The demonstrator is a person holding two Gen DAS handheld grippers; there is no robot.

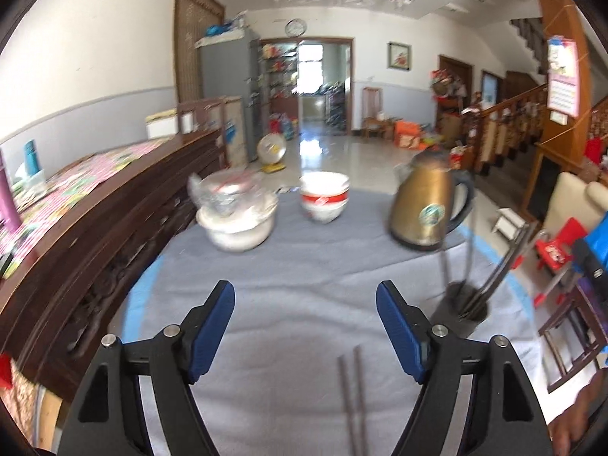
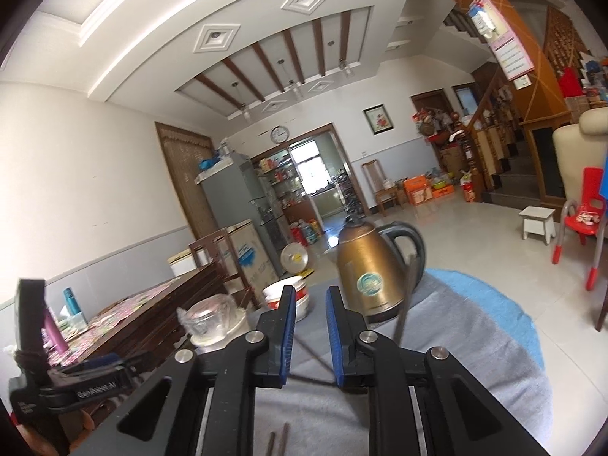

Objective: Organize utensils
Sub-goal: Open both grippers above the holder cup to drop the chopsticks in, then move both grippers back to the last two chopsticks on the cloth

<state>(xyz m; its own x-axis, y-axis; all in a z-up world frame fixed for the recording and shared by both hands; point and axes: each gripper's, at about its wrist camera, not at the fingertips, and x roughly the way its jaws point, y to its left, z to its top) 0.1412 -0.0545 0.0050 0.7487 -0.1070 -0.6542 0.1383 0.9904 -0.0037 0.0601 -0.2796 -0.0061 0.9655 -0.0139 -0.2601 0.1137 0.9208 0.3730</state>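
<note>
- Left tool point(image 1: 306, 302): jaws wide, nothing between them, over grey cloth point(image 1: 288, 266) on the bench.
- Chopsticks point(image 1: 351, 399): a pair flat on the cloth, under that tool.
- Far edge, left to right: wrapped bowl point(image 1: 237, 214), red-banded bowls point(image 1: 324, 197), gold kettle point(image 1: 423, 209).
- Holder point(image 1: 465, 300): dark cup right of tool, utensils standing in it.
- Right tool point(image 2: 311, 296): jaws narrow, a small gap, empty.

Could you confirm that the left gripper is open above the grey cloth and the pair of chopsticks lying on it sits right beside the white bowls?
Not quite: the chopsticks lie near the open left gripper, well apart from the bowls at the cloth's far end, as the left wrist view shows.
</note>
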